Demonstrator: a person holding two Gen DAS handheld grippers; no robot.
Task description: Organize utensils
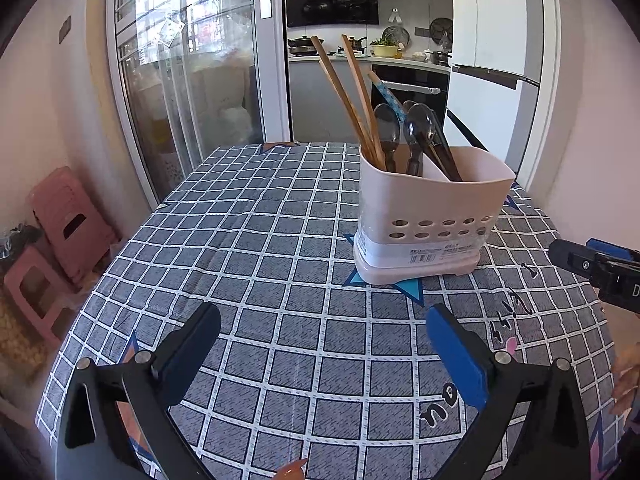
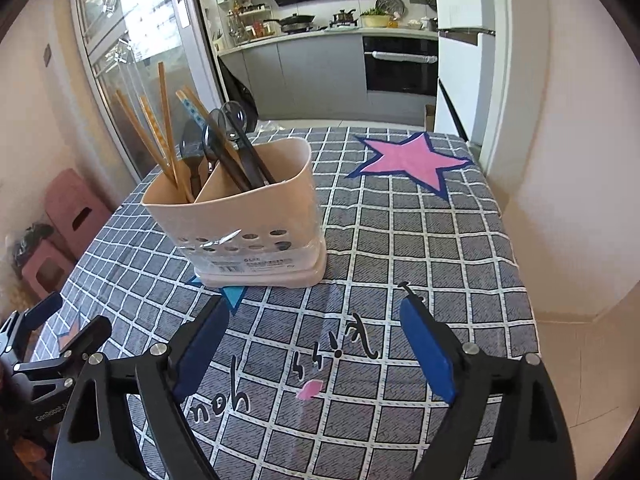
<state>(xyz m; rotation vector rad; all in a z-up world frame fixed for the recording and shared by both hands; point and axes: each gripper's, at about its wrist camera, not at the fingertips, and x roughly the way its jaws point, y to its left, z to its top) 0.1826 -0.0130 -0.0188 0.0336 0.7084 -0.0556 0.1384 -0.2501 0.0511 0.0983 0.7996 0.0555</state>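
Grey checked tablecloth (image 1: 256, 264), pink star (image 2: 412, 160)

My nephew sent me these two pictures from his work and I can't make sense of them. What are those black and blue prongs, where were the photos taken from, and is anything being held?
No robot here: a person holds a hand tool with a two-fingered claw in each hand, and a wide-angle camera sits on each tool, looking along its fingers. One picture looks out over the left claw, the other over the right claw. Each tool also shows at the edge of the other's picture. The prongs are black fingers with blue pads. Both claws are open and hold nothing. On the grey checked tablecloth stands a pale pink plastic utensil holder with two compartments. One contains wooden chopsticks, and dark plastic spoons stand in both.
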